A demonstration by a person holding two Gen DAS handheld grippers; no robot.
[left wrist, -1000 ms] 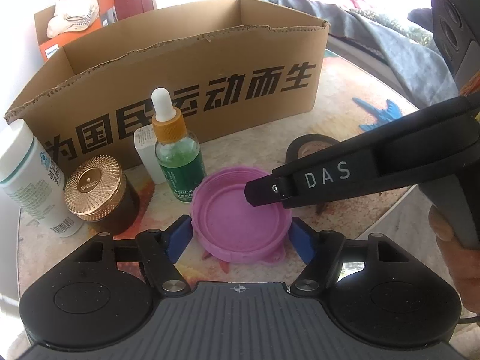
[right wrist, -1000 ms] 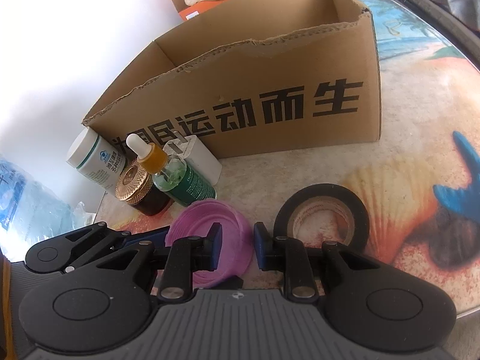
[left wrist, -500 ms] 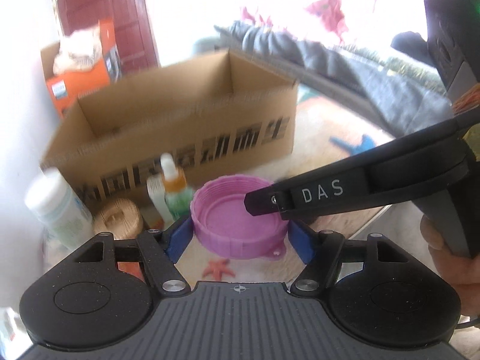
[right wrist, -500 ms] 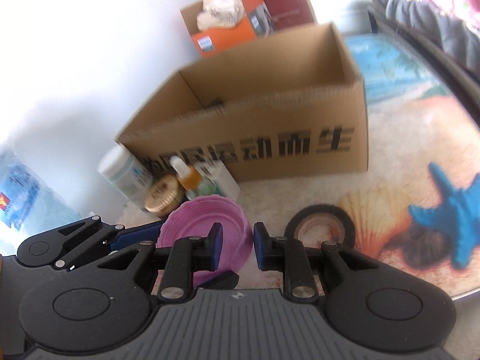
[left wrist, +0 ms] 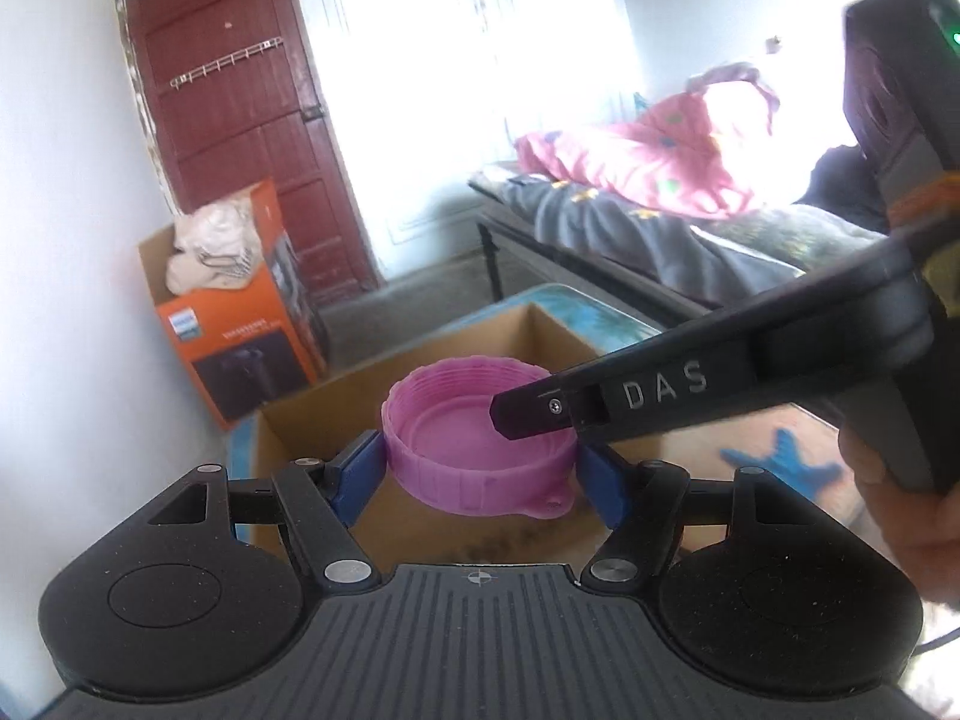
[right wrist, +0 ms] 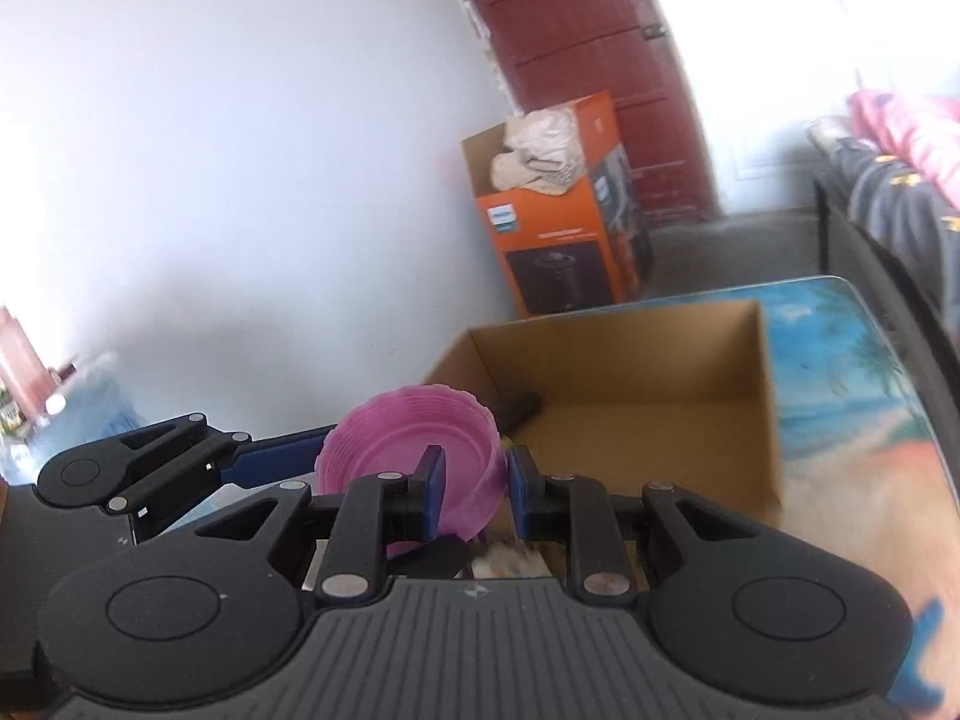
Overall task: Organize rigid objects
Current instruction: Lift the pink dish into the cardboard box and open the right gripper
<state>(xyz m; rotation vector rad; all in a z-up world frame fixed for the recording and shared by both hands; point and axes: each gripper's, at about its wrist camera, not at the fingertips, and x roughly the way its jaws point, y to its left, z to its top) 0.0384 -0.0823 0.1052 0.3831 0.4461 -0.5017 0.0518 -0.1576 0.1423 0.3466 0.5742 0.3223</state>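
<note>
A pink ribbed lid hangs in the air, open side up, in front of the open cardboard box. My left gripper is shut on it, its blue pads pressing on opposite sides of the lid. My right gripper comes in from the right and pinches the lid's rim. In the right wrist view the lid sits left of centre, with my right gripper shut on its right wall. The left gripper's finger touches its left side. The box lies just beyond.
A dark object lies in the box's near left corner. The box stands on a table with a beach print. An orange carton stands on the floor by a red door. A bed is at right. A hand holds the right gripper.
Both grippers have risen together with the pink lid, lifting it off the table. The bottles, jar and tape roll have dropped out of view, and the box's inside now shows.
</note>
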